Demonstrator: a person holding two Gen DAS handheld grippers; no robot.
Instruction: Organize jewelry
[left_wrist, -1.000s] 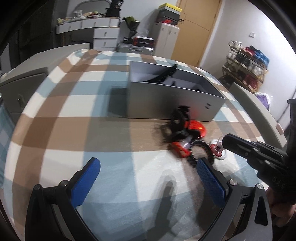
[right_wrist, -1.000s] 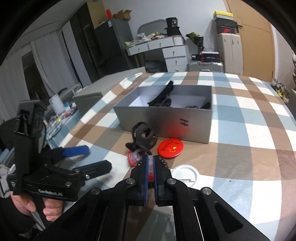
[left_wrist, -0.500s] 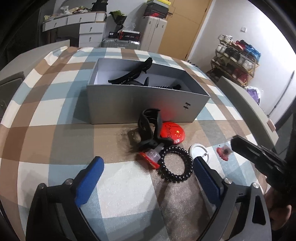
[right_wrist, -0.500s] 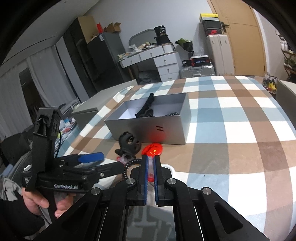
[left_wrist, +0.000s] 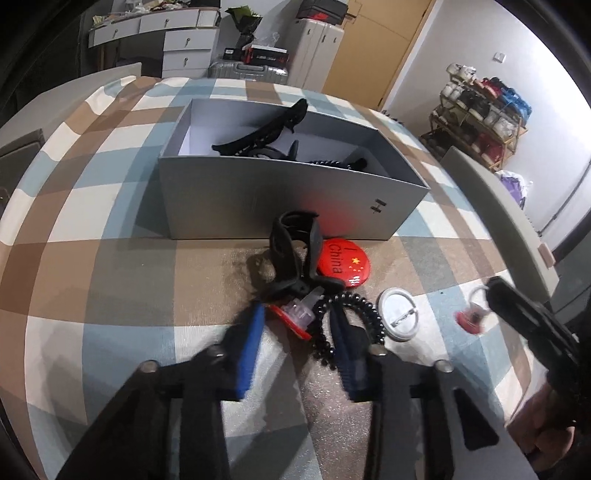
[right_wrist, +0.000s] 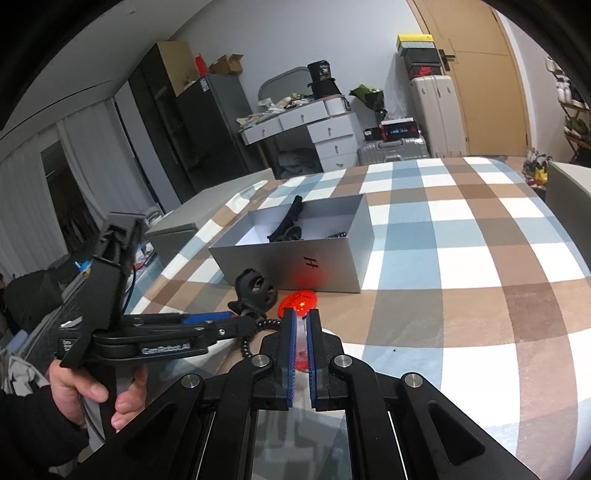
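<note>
white walls, a wooden door (right_wrist: 491, 77), a white drawer desk (right_wrist: 314, 125), silver suitcases (left_wrist: 247, 70) and a shoe rack (left_wrist: 484, 99).

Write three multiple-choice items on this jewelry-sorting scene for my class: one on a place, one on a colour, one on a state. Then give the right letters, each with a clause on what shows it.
1. Where does the round red badge lie?
A. inside the grey box
B. on the cloth in front of the grey box
C. on the white drawers

2. What colour is the spiral hair tie?
A. black
B. yellow
C. white

3. What is between the fingers of the right gripper?
A. nothing
B. the black claw clip
C. a small red and clear piece

Answers:
1 B, the badge sits on the checked cloth beside the box's front wall.
2 A, its coils are black.
3 C, the blue pads press on that piece.
</note>
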